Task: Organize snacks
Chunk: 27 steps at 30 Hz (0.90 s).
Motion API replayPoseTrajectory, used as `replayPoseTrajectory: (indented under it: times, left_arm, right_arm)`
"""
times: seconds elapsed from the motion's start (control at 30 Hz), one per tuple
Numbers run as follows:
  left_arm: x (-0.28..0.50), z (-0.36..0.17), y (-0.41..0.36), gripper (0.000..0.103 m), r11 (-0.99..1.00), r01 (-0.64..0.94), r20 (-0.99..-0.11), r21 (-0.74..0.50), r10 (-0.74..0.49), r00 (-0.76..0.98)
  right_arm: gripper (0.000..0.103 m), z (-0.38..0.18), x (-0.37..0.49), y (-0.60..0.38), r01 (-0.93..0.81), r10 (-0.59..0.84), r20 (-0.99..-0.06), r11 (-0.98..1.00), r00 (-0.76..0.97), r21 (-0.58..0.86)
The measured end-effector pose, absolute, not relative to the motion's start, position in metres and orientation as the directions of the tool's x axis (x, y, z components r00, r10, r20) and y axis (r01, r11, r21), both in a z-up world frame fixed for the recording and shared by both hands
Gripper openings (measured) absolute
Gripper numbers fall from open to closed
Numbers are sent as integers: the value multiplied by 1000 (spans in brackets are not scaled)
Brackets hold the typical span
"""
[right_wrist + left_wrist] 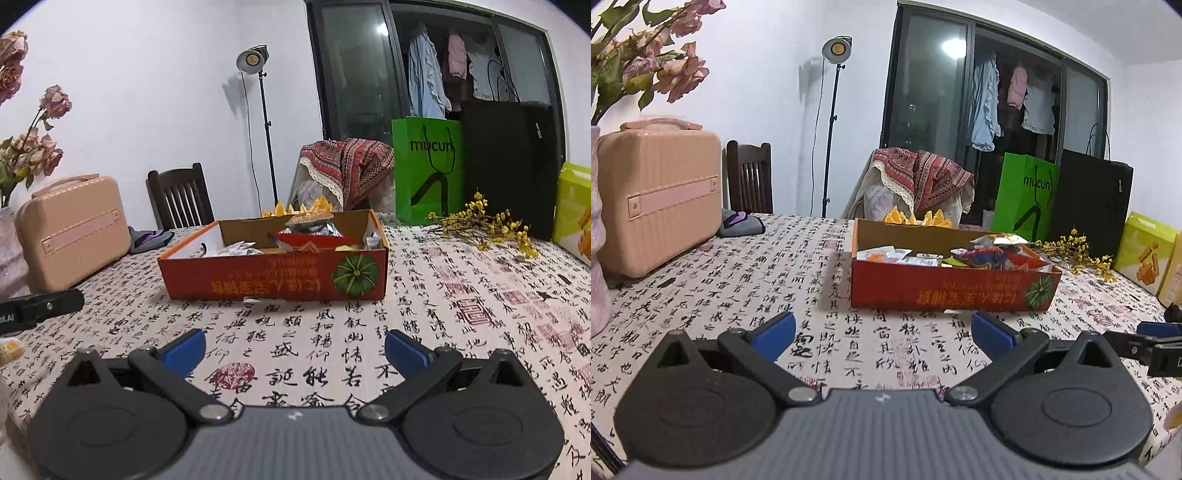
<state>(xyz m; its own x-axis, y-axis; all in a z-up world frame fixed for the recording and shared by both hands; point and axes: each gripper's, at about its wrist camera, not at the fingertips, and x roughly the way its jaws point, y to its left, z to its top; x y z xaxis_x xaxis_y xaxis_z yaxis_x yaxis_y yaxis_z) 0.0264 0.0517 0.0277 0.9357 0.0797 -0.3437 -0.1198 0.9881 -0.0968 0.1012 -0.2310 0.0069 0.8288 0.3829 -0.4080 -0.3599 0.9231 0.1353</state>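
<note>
A shallow red cardboard box [945, 291] [258, 282] sits mid-table, holding several snack packets [990, 254] [314, 230] in mixed wrappers. My left gripper [882, 330] hovers open over the tablecloth, short of the box's front wall, nothing between its blue pads. My right gripper [294, 349] is likewise open and empty, a little nearer than the box. The right gripper's tip shows at the right edge of the left wrist view [1152, 334]; the left gripper's body shows at the left edge of the right wrist view [40, 304].
A pink hard case [661, 199] [74, 229] and vase of dried roses [642, 59] stand left. Green [1025, 195] [426, 170] and black [508, 162] bags, yellow flower sprigs [487, 225] and yellow-green snack cartons [1145, 254] stand right. Chairs and a lamp stand behind the table.
</note>
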Motion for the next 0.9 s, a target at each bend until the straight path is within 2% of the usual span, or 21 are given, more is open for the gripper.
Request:
replayPoseTrajectory:
  times: [0.9]
  left_arm:
    - [20, 25, 48, 103, 991, -108, -343, -83, 74, 937]
  right_arm:
    - [103, 5, 99, -233, -355, 381, -411, 924, 828, 142]
